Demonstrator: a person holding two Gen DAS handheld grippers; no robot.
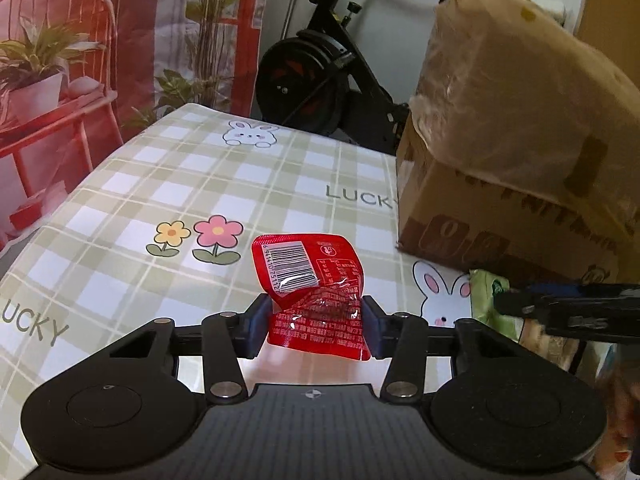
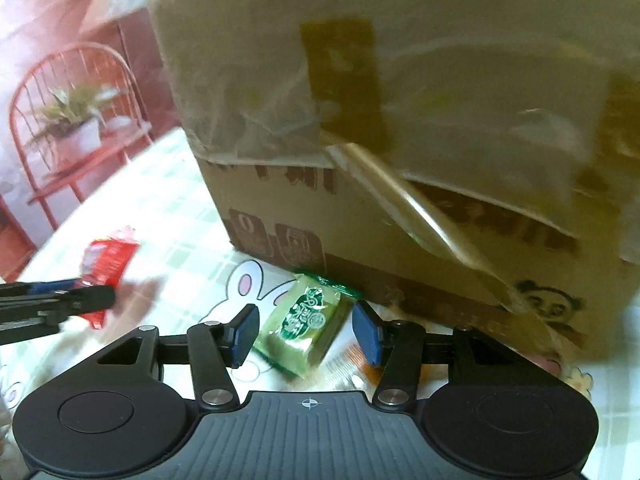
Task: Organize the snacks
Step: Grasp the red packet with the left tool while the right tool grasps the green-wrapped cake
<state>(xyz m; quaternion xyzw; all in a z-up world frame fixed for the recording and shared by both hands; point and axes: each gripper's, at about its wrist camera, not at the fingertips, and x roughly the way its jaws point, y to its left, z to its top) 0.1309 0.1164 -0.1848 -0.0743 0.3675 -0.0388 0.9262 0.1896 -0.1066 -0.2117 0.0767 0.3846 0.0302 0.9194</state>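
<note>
Left gripper (image 1: 316,322): blue pads pressed against both sides of a crinkled red plastic snack packet (image 1: 310,292) with a white barcode label on its upper face. The packet's lower half is pinched between the pads; its top half sticks out forward past them. Whether it is lifted or resting on the table can't be told.

Landmark: the brown cardboard box (image 1: 504,216) with dark printed graphics and an open flap covered in loose clear tape. It stands on the table (image 1: 168,184), which has a green-and-white plaid cloth with bunnies, flowers and "LUCKY" print. In the left wrist view the red packet sits left of and nearer than the box, well apart from it.

Right gripper (image 2: 305,330): jaws partly open around a small green wrapped snack (image 2: 308,326) with dark green print. A gap shows at both pads, so there is no contact and no grip. The green snack lies on the table right at the box's front lower edge, its far end just beside the cardboard. The right wrist view is motion-blurred.

In the right wrist view the left gripper's finger shows at the left edge with the red packet, well left of the box. Orange-toned wrappers (image 2: 352,360) lie under the right gripper's right finger, too blurred to identify.
</note>
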